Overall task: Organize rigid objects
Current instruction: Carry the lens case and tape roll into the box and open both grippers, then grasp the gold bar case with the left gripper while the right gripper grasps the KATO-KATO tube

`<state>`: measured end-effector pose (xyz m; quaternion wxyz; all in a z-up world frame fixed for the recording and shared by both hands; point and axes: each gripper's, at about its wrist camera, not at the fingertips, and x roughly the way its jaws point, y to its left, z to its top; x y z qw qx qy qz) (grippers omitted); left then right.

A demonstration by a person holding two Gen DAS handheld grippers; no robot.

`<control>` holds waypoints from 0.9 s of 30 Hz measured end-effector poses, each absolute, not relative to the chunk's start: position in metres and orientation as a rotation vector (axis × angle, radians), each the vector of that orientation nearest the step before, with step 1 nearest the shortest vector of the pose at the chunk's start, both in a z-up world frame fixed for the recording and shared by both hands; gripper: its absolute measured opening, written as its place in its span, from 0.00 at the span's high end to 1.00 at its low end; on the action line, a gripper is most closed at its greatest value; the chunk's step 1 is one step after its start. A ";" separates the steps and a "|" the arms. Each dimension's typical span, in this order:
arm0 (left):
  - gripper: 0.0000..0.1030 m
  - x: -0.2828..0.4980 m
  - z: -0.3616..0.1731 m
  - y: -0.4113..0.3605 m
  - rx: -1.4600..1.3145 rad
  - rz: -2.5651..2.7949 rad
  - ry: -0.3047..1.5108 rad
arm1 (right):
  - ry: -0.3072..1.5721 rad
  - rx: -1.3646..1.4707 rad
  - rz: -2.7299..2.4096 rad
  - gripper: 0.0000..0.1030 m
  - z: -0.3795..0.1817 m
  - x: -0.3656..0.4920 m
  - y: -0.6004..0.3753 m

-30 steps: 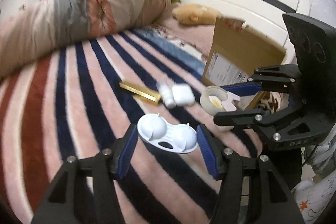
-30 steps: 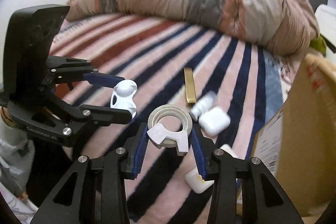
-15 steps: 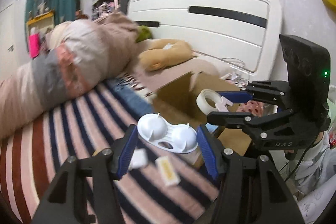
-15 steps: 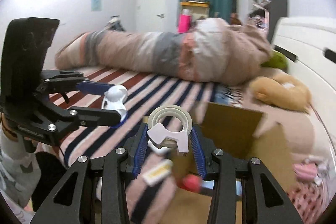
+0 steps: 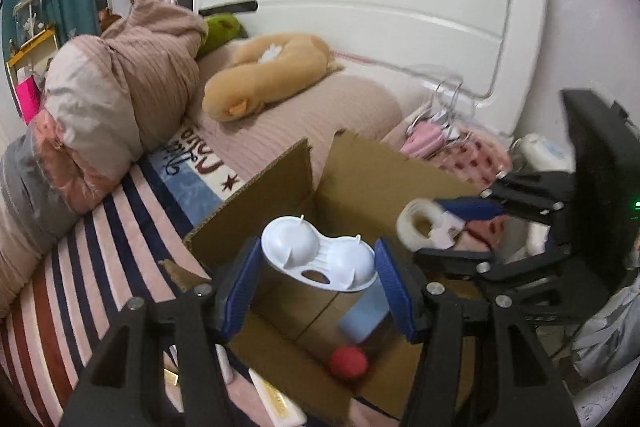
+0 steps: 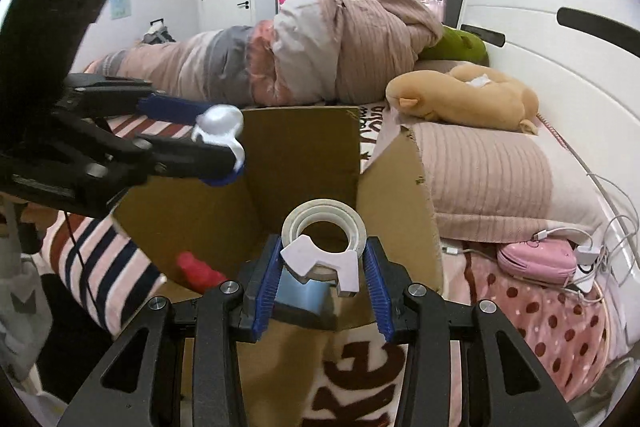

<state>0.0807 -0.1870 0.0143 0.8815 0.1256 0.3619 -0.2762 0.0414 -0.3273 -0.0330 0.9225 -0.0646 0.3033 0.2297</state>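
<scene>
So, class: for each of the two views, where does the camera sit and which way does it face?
Left wrist: on the left gripper, facing the cardboard box; its own fingers hold a white case.
Right wrist: on the right gripper, facing the box; its fingers hold a tape roll.
Shared: box, both grippers, yellow plush.

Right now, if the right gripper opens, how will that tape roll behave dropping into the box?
The tape roll is a hollow ring, so probably light and stiff. Round, so it may roll or wobble in the cardboard box unless its white dispenser tab stops it. It could bump the red ball.
</scene>
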 end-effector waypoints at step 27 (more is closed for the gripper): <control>0.36 0.039 0.035 -0.081 0.160 -0.427 0.690 | 0.569 -0.176 0.546 0.57 -0.004 0.021 -0.275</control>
